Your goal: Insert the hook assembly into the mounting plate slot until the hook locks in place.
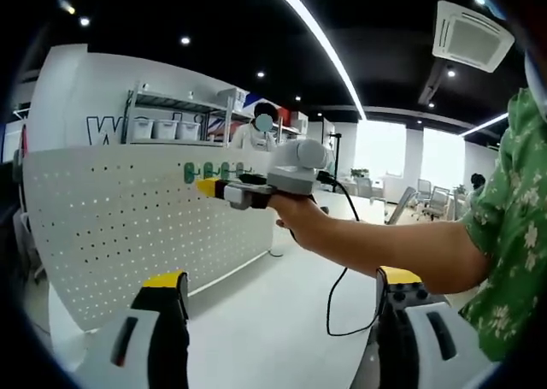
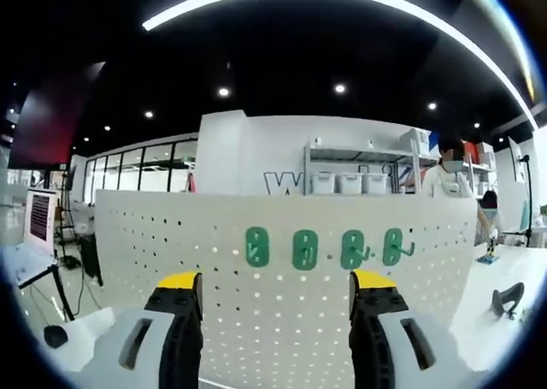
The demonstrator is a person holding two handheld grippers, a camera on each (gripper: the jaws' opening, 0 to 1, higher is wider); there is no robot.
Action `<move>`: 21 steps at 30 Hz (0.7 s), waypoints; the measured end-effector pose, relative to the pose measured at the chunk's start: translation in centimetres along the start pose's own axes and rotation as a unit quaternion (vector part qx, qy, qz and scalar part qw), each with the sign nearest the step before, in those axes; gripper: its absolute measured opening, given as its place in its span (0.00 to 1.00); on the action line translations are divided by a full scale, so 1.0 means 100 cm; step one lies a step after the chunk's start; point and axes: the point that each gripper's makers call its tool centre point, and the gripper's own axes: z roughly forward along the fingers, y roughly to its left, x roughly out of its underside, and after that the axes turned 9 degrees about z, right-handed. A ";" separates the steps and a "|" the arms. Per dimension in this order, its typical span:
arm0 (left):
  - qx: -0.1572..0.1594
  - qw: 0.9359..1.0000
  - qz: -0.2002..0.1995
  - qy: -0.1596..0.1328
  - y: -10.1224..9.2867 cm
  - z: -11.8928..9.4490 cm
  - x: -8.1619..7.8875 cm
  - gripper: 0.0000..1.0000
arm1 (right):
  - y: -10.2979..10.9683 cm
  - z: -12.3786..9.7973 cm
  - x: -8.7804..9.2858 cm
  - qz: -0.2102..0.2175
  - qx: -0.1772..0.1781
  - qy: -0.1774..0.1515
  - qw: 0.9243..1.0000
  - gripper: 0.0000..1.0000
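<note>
A white perforated mounting plate [image 1: 111,226] stands upright on the table. Several green hooks [image 1: 209,171] sit in a row near its top edge. In the right gripper view the plate [image 2: 171,235] faces me, with the green hooks [image 2: 304,249] just above and between my jaws. My right gripper [image 2: 273,279] is open with nothing between its yellow-tipped jaws. In the left gripper view the right gripper [image 1: 208,186], held by a person's hand, points at the hooks from close by. My left gripper [image 1: 282,278] is open and holds nothing, well back from the plate.
A white table [image 1: 273,321] carries the plate. A black cable [image 1: 342,278] hangs from the right gripper. A shelf with white bins [image 2: 346,182] and a person [image 2: 449,179] are behind the plate. A black object [image 2: 507,299] lies at the right.
</note>
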 end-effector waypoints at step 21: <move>-0.037 0.999 -0.001 0.002 -0.013 0.001 0.002 0.96 | -0.031 -0.072 -0.014 0.011 -0.004 0.008 1.000 0.83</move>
